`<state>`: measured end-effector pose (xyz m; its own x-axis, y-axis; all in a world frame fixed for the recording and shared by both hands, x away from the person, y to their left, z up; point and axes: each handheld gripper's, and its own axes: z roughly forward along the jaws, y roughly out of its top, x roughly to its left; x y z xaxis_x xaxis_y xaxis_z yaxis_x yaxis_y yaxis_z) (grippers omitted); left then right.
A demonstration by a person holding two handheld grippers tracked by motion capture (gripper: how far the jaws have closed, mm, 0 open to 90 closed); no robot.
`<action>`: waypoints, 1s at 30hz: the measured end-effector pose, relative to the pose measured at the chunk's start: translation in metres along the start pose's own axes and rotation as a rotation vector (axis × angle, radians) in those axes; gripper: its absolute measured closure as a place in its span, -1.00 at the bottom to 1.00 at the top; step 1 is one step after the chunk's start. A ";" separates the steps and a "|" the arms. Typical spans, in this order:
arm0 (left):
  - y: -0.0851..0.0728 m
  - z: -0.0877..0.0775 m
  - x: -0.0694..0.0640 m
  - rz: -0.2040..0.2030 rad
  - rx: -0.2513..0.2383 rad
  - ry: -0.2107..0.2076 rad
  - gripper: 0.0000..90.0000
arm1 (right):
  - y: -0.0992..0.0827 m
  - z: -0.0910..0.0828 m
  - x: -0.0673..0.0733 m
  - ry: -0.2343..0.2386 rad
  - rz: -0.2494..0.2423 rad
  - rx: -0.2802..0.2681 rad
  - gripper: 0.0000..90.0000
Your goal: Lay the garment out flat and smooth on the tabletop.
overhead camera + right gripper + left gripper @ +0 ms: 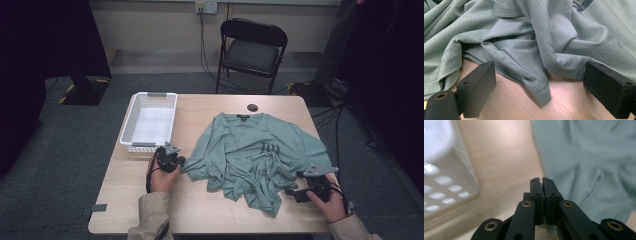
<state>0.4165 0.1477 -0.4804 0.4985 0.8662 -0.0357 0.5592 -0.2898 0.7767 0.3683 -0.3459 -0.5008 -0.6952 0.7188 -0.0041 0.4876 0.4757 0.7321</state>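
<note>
A: Item one, the green shirt (255, 150). Where does it lie?

B: Crumpled across the middle and right of the table (200, 205), collar at the far edge, hem bunched toward me. Its long axis runs far to near; the sleeves spread left and right.

A: Item two, your left gripper (170, 159).

B: Jaws pressed together at the shirt's left sleeve edge. In the left gripper view a sliver of green cloth (549, 228) shows low between them, so I judge it pinched.

A: Item three, your right gripper (300, 192).

B: Jaws wide apart, holding nothing. In the right gripper view a folded tip of hem (541, 93) points toward me between the two pads, touching neither. The cloth lies straight ahead of the fingers; a short push forward would bring it in. This hand is the nearer one to that corner.

A: Surroundings?

B: White basket (150, 122) far-left, just beside my left hand, empty. A small dark disc (253, 107) near the far edge. A folding chair (252, 47) beyond. Nothing stands between the right jaws and the hem.
</note>
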 end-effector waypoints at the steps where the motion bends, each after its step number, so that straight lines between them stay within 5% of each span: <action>1: 0.004 -0.005 0.001 -0.016 -0.032 0.001 0.95 | 0.000 0.000 0.000 0.000 0.000 0.000 -0.78; 6: 0.024 -0.031 0.011 -0.065 -0.150 0.048 0.95 | 0.000 0.000 0.000 0.001 -0.001 0.000 -0.78; 14: 0.031 -0.052 0.037 -0.177 -0.221 0.133 0.95 | 0.000 0.000 0.000 0.001 -0.002 0.000 -0.78; 24: 0.029 -0.056 0.069 -0.210 -0.206 0.231 0.94 | 0.000 0.000 0.000 0.001 0.000 0.000 -0.78; 30: 0.024 -0.050 0.081 -0.242 -0.180 0.237 0.77 | 0.000 0.000 -0.001 0.002 0.000 0.001 -0.78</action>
<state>0.4377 0.2310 -0.4333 0.1874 0.9771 -0.1010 0.5062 -0.0080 0.8624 0.3691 -0.3461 -0.5008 -0.6962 0.7179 -0.0034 0.4877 0.4764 0.7316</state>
